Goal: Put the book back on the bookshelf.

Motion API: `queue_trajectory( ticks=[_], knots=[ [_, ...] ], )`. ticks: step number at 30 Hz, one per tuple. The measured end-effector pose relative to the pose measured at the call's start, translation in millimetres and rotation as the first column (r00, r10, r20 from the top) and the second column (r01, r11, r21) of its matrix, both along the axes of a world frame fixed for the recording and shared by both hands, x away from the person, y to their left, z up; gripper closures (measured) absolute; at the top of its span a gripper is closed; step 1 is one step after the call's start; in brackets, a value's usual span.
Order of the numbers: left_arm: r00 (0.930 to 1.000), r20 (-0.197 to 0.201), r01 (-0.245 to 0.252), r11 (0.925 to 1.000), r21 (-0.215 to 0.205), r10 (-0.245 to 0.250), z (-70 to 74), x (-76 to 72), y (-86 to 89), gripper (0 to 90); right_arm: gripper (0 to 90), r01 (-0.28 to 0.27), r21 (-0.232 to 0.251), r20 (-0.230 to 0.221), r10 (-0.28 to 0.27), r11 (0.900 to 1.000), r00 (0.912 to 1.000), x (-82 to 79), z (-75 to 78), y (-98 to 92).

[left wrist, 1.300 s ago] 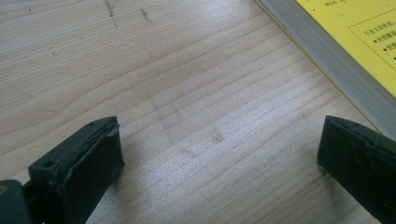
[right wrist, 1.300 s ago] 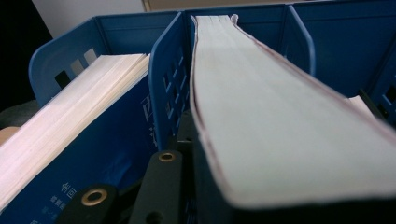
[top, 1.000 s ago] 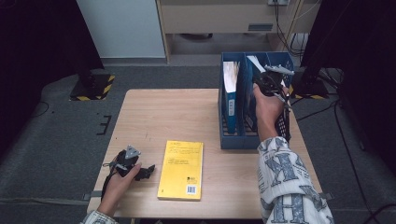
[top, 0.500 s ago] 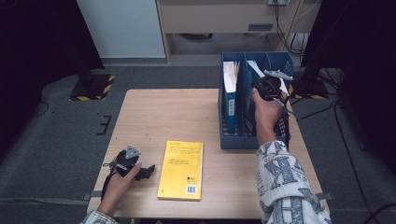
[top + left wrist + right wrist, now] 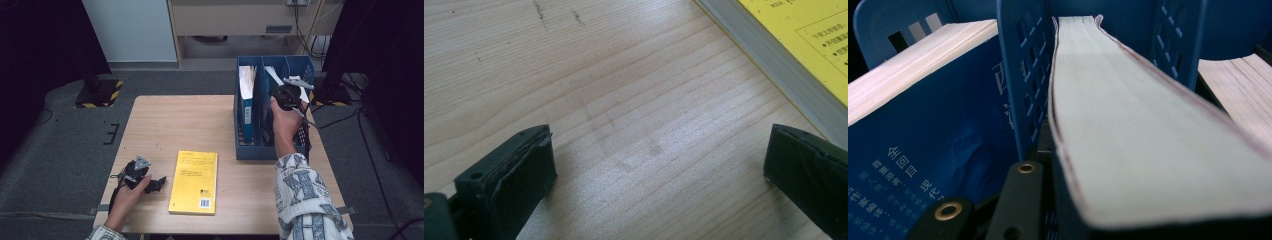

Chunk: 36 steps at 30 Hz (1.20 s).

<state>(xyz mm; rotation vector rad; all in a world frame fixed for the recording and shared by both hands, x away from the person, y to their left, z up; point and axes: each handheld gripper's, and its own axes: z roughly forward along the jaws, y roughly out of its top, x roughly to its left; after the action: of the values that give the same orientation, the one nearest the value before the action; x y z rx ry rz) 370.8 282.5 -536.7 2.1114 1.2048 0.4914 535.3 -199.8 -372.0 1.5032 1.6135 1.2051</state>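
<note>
With the right gripper (image 5: 286,95) clamped on the thick book (image 5: 1148,130) standing in the middle slot of the blue file rack (image 5: 247,150), keep it upright between the dividers while the left gripper (image 5: 659,175), jaws wide, rests beside the yellow book (image 5: 195,181).

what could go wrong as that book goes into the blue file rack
The right gripper is shut on a thick book in the middle slot of the blue rack. The book leans, so its cover could catch on the slotted divider. Gripped near one edge, it may twist or slip. Pushing down hard might shove the rack along the table.
</note>
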Motion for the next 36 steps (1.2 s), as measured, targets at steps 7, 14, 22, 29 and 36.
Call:
queue_trajectory(
  ticks=[7, 14, 22, 29, 36],
  knots=[
    [1.0, 0.0, 0.0, 1.0, 0.001, 0.0, 0.0, 0.0, -0.4, 0.0, 72.3, -0.008, 0.027, -0.052, 0.009, 1.0, 0.9986, -7.1, 3.0, -3.2],
    [1.0, 0.002, 0.0, 1.0, -0.001, 0.0, -0.2, -0.1, -1.1, 0.0, 71.2, -0.025, 0.043, -0.049, 0.027, 0.999, 0.9984, -19.7, 0.0, -3.4],
    [1.0, 0.002, -0.001, 1.0, -0.002, 0.001, -0.2, -0.1, -1.2, 0.0, 70.4, -0.026, 0.04, -0.037, 0.028, 0.999, 0.9989, -28.7, -3.4, 2.2],
    [1.0, 0.002, -0.002, 1.0, -0.003, 0.002, -0.2, -0.2, -1.4, 0.0, 70.3, -0.01, 0.005, -0.015, 0.01, 1.0, 0.9998, -34.8, -6.8, 7.1],
    [1.0, 0.002, -0.002, 1.0, -0.003, 0.002, -0.2, -0.2, -1.5, 0.0, 68.6, -0.011, 0.027, -0.009, 0.011, 1.0, 0.9999, -40.6, -10.1, 6.3]
  ],
)
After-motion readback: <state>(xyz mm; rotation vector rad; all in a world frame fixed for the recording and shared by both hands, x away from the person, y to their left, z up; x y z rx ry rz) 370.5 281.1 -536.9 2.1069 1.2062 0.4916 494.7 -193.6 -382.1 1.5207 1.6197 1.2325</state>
